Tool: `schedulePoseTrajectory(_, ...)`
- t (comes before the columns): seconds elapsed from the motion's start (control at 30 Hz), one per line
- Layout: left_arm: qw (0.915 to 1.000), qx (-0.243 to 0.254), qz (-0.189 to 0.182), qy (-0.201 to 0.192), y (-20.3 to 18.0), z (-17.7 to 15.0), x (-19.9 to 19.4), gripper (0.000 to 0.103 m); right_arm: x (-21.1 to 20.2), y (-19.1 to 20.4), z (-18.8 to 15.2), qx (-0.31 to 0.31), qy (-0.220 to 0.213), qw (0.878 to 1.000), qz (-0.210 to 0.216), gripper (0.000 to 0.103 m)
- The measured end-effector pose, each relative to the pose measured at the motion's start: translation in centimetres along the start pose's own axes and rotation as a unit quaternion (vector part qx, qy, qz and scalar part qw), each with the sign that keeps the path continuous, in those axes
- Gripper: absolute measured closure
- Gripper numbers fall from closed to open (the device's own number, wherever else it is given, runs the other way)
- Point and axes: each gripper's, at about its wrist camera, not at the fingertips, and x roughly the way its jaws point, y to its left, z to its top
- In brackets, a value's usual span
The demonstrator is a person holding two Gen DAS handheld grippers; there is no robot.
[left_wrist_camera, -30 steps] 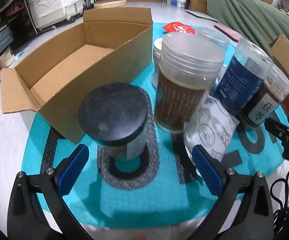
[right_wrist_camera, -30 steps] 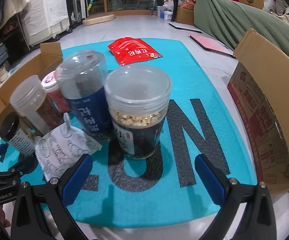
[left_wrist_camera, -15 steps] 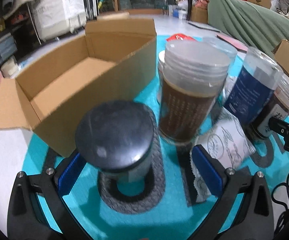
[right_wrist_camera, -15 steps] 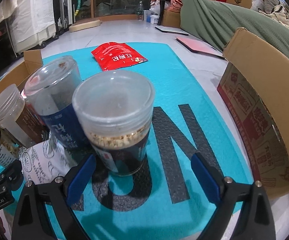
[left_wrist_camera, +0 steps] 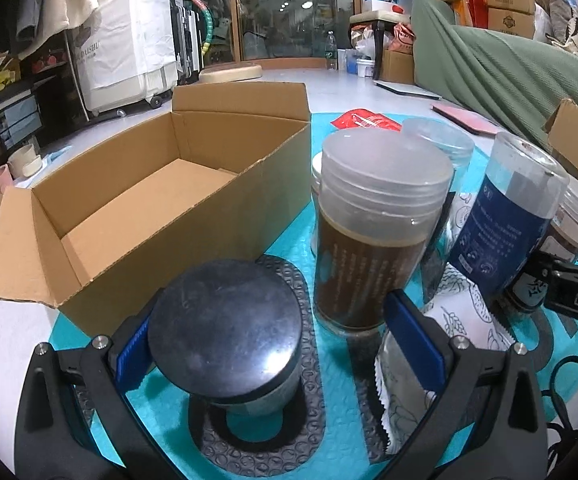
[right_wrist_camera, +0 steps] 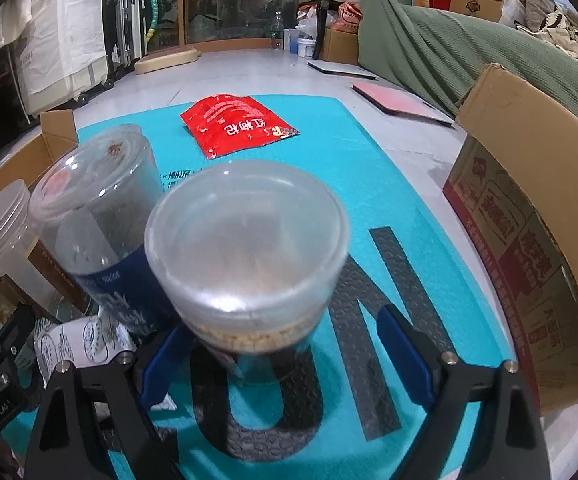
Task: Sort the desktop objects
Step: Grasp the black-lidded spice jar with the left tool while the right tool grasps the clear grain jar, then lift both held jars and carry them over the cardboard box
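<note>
My left gripper (left_wrist_camera: 273, 332) is open around a small jar with a black lid (left_wrist_camera: 225, 332); the jar stands on the teal mat against the left finger, with a gap to the right finger. My right gripper (right_wrist_camera: 285, 356) is open around a clear jar of grains with a frosted lid (right_wrist_camera: 249, 248), which stands between the blue pads. A brown-label jar (left_wrist_camera: 373, 236), a blue-label jar (left_wrist_camera: 505, 228) and a white printed pouch (left_wrist_camera: 461, 320) crowd between the two grippers. A red packet (right_wrist_camera: 237, 122) lies farther back on the mat.
An open, empty cardboard box (left_wrist_camera: 149, 200) stands left of the jars. A second printed cardboard box (right_wrist_camera: 529, 232) stands at the mat's right edge. The right gripper's body (left_wrist_camera: 573, 292) shows at the right of the left wrist view. Room clutter lies beyond the table.
Both grippers have moved forward and lower. The black-lid jar now sits between my left fingers and the grain jar between my right fingers. No jar has moved.
</note>
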Motion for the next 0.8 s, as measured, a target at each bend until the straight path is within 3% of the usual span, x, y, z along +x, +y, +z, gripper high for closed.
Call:
schedulePoseTrajectory(0.1,1.0000,-0.008,-0.005,0.002,0.2,-0.1,0.1,0.001,0.1,0.2,0.2,0.003,-0.009,1.000,-0.002,0.015)
schedulePoseTrajectory(0.2,1.0000,-0.007,0.001,0.006,0.2,-0.5,0.3,0.011,0.4,0.4,0.4,0.005,-0.013,1.000,0.000,0.021)
schedulePoseTrajectory(0.3,0.9991,-0.003,0.021,0.038,0.0,-0.7,1.3,0.027,0.7,0.5,0.5,0.005,-0.012,1.000,0.012,0.031)
schedulePoseTrajectory(0.37,0.9986,-0.001,0.033,0.042,0.0,-0.9,1.6,0.045,0.9,0.5,0.5,0.005,-0.011,1.000,0.020,0.038)
schedulePoseTrajectory(0.43,0.9989,-0.008,0.020,0.042,0.3,-0.9,1.6,0.046,0.9,0.7,0.5,0.003,-0.012,1.000,0.026,0.042)
schedulePoseTrajectory(0.8,0.9989,-0.010,0.007,0.045,0.6,-0.5,-0.1,0.046,0.2,-0.2,0.0,0.016,-0.011,1.000,0.024,0.043)
